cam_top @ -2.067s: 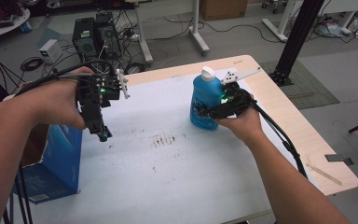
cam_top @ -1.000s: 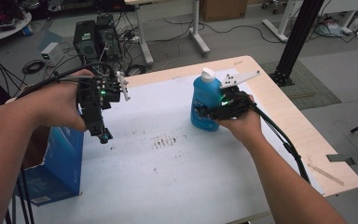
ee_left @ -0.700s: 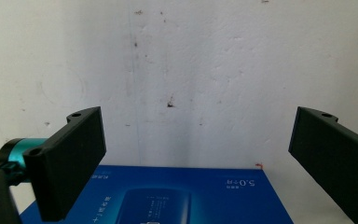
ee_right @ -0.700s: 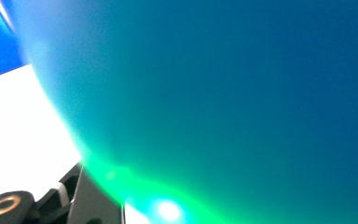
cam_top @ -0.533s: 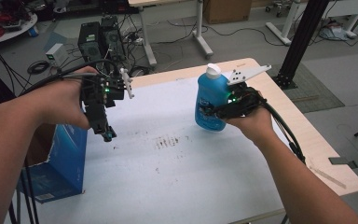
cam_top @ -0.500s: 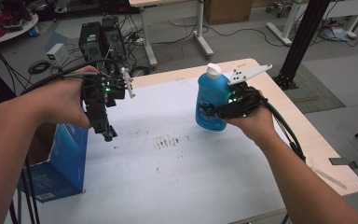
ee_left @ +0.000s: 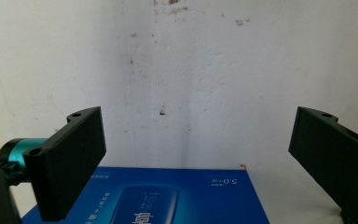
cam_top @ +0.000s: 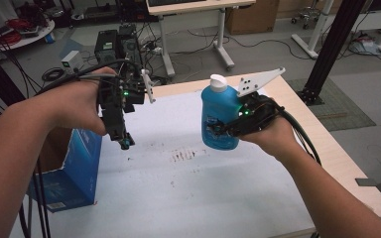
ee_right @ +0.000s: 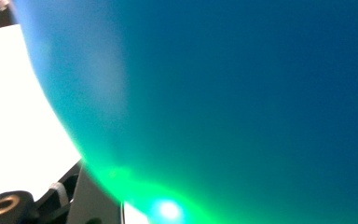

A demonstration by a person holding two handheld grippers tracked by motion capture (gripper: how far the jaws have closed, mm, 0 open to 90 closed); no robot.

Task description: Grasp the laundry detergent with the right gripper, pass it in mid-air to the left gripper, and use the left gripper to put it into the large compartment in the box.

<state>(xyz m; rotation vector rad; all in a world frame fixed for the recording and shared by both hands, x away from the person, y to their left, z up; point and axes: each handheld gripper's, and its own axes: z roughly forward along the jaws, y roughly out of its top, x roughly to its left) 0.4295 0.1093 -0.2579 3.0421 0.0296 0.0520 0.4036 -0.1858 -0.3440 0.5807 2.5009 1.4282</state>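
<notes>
Blue bottle [cam_top: 219, 116], white-capped, is hanging upright above the table [cam_top: 238, 198] in our right gripper [cam_top: 223, 130], clamped; our left gripper [ee_left: 196, 154] is gaping above the table's left edge.

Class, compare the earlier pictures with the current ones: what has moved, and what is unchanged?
The right gripper, clamped on the blue bottle, has lifted it off the white table. The left gripper rose slightly. Unchanged: the grip on the bottle, the left jaws open and empty, the blue box at the table's left edge.
</notes>
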